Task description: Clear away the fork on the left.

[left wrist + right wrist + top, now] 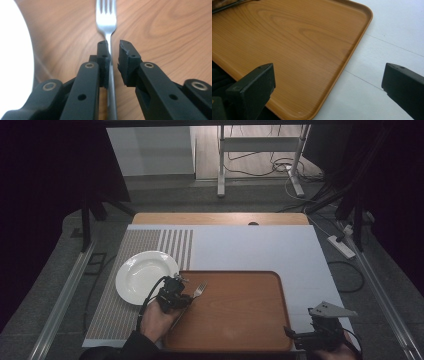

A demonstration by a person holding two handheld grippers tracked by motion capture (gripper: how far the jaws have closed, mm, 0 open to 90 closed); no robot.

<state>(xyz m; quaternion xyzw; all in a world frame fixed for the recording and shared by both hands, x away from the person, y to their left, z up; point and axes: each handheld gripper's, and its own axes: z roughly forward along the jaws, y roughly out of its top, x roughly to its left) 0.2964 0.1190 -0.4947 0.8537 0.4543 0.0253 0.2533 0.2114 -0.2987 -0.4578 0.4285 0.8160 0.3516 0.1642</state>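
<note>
A silver fork (199, 290) lies on the left part of the wooden tray (235, 320), tines pointing away from me. My left gripper (186, 295) is low over its handle. In the left gripper view the fork (106, 17) runs between the jaws of that gripper (113, 47); a slim gap shows between the right pad and the handle, so the pads do not clamp it. A white plate (145, 276) sits just left of the tray. My right gripper (296, 336) hovers at the tray's near right corner, jaws wide apart (328, 82) and nothing between them.
The tray (287, 37) rests on a white mat (260, 247) with a striped patch (150, 240) at its far left. The plate's rim (12, 62) lies close to my left jaw. Cables and a table frame (260, 150) stand on the floor beyond.
</note>
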